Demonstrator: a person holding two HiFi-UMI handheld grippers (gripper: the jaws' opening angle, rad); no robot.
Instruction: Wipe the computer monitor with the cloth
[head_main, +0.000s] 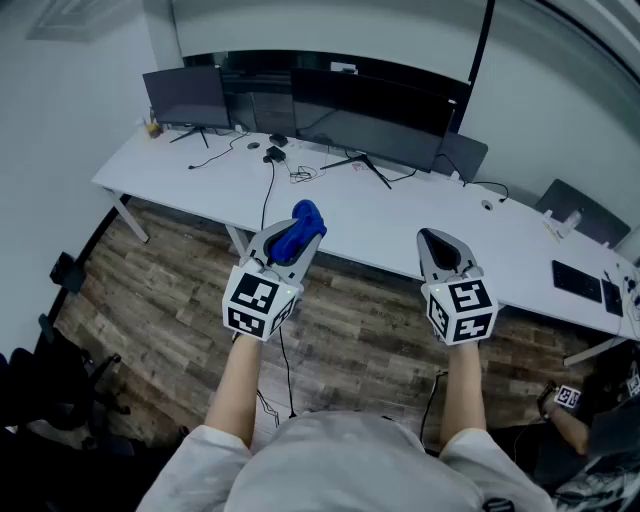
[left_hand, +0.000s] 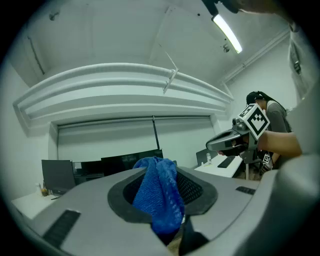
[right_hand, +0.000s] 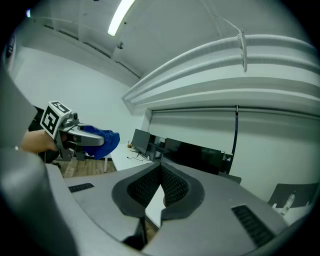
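Observation:
A blue cloth is pinched in my left gripper, which is shut on it and held in the air short of the white desk. Several dark monitors stand along the desk's back: a small one at left and a wide one in the middle. My right gripper hovers level with the left one, its jaws pressed together with nothing between them. The right gripper view shows the left gripper with the cloth and the wide monitor.
Cables and small items lie on the desk near the monitor stands. A keyboard lies at the desk's right end. Wood floor runs below me. A black chair stands at lower left, and another person's hand shows at lower right.

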